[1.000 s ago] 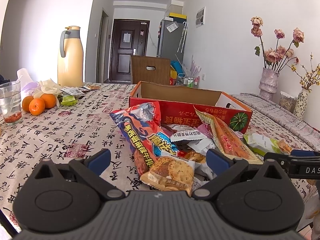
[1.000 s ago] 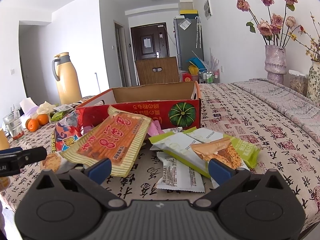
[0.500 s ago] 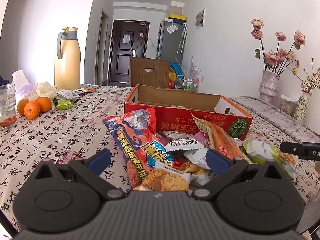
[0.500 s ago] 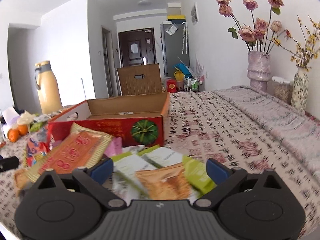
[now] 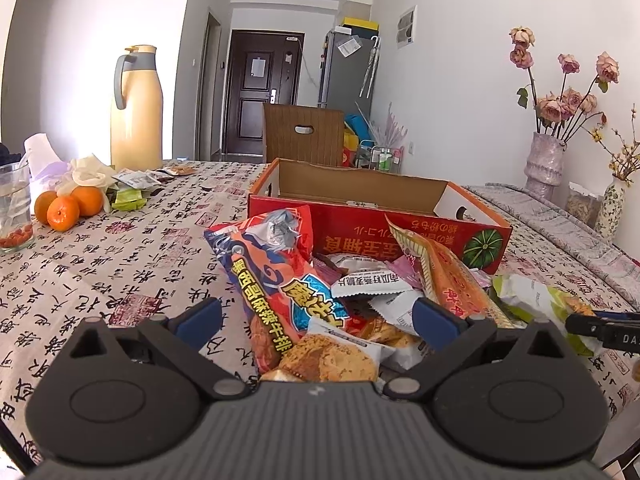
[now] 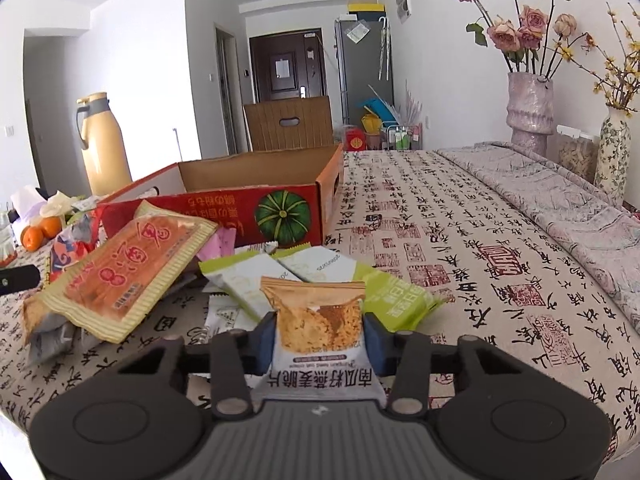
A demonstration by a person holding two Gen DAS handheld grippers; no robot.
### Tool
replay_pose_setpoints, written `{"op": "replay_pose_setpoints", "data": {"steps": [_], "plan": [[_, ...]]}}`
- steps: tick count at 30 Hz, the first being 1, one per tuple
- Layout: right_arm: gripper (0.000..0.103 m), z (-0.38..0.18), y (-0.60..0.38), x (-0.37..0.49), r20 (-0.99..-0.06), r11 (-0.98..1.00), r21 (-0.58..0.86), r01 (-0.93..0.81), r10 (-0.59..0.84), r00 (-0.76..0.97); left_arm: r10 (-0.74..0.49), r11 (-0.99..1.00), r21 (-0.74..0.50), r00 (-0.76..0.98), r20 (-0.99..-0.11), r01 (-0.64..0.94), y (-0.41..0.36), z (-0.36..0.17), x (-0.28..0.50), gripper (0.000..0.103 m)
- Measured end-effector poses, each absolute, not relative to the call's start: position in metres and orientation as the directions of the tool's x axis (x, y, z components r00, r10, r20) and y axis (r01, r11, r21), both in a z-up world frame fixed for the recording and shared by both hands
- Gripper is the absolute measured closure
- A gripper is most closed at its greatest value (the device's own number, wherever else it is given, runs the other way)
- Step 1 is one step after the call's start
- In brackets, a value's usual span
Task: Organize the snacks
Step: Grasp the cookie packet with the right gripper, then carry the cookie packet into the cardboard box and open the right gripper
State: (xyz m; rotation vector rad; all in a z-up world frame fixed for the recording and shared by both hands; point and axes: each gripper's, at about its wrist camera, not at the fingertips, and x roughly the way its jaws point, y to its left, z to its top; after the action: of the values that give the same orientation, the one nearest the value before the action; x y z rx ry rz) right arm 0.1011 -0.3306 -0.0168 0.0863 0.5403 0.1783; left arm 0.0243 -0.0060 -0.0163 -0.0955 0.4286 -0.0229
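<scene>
A pile of snack packets lies on the patterned tablecloth in front of an open red cardboard box (image 5: 360,236) (image 6: 224,208). My right gripper (image 6: 320,334) has its jaws closing, and both blue pads press on a small white-and-tan oat crisp packet (image 6: 316,304), which stands upright between them. Green packets (image 6: 392,296) lie just behind it, and an orange striped packet (image 6: 128,276) lies to its left. My left gripper (image 5: 316,320) is open over the pile, above an orange-blue bag (image 5: 276,280) and a cookie packet (image 5: 332,356), holding nothing.
A yellow thermos (image 5: 136,108), oranges (image 5: 64,210) and a glass (image 5: 14,204) stand at the left of the table. Two vases with flowers (image 6: 528,108) stand at the right by the wall. A wooden chair back (image 5: 304,134) rises behind the box.
My right gripper moved forward to the green packets and its jaws went from wide open to pressing on the oat crisp packet. The left gripper stayed open and almost still.
</scene>
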Motion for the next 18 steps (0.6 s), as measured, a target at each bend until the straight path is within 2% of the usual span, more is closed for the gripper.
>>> {"op": "replay_pose_setpoints", "data": {"steps": [13, 15, 18], "plan": [[0.060, -0.005, -0.331, 0.088, -0.452, 0.981, 0.158, -0.115, 0.175, 0.874, -0.042, 0.999, -0.021, 0.878, -0.477, 0.036, -0.014, -0.028, 0.025, 0.000], [0.060, -0.005, -0.329, 0.087, -0.453, 0.980, 0.160, -0.119, 0.181, 0.873, -0.038, 0.999, -0.001, 0.877, -0.479, 0.043, -0.017, -0.030, 0.025, 0.003], [0.060, -0.005, -0.326, 0.085, -0.453, 0.978, 0.165, -0.124, 0.187, 0.872, -0.040, 0.998, 0.023, 0.876, -0.480, 0.058, -0.021, -0.032, 0.026, 0.015]]}}
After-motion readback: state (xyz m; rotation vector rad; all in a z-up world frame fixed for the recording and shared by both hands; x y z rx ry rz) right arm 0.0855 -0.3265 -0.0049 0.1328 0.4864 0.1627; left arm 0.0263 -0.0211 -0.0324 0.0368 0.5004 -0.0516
